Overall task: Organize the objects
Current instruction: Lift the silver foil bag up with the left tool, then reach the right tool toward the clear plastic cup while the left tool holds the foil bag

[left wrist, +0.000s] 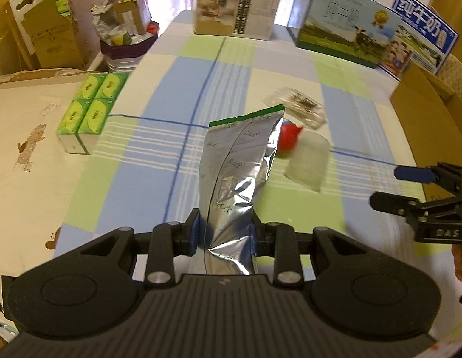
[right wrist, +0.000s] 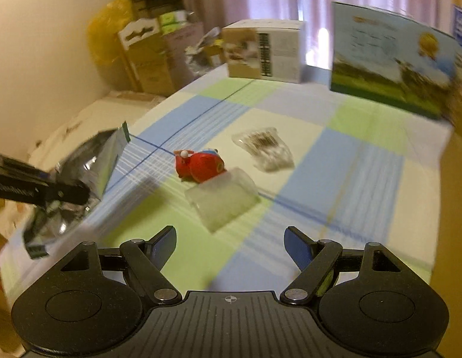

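Note:
My left gripper (left wrist: 225,232) is shut on a silver foil pouch (left wrist: 237,179) with a green top edge, held upright above the checked tablecloth. The pouch (right wrist: 82,173) and the left gripper show at the left of the right wrist view. My right gripper (right wrist: 229,244) is open with nothing between its fingers, and it appears at the right edge of the left wrist view as right gripper (left wrist: 389,188). Ahead of it lie a translucent white block (right wrist: 222,200), a red toy (right wrist: 201,165) and a clear plastic packet (right wrist: 265,149).
A green tissue pack (left wrist: 88,110) lies at the table's left. A beige carton (left wrist: 237,9) and a milk carton box (left wrist: 350,29) stand at the far edge. An open cardboard box (left wrist: 433,119) sits at the right. Stacked boxes and clutter stand beyond the left side.

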